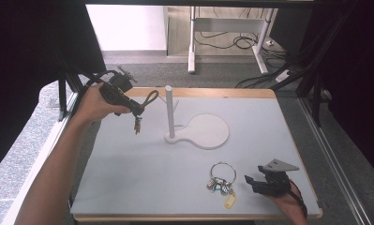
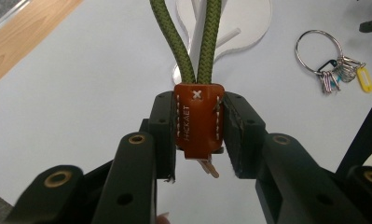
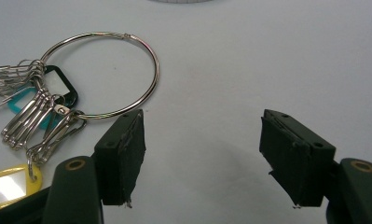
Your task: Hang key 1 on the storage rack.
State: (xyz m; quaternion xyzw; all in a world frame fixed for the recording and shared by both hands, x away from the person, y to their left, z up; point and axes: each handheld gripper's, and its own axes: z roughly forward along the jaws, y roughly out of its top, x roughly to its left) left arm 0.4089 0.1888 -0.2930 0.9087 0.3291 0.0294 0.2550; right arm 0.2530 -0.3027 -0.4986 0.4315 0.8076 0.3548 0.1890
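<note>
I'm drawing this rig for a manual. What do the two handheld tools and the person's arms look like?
Both tools are black. The left tool has blocky flat-faced pads on linked arms with brass-coloured pivot rivets, and a black cable trails from its body. The right tool has the same rectangular pads and brass rivets, and carries a grey three-cornered plate on top. The forearms are bare, with no sleeves or gloves visible.

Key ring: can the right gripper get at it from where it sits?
Probably yes. The right gripper stands open, nothing between its jaws, and the key ring lies flat on the table just ahead and to one side, with bare surface between. Its thin wire may be awkward to pinch.
</note>
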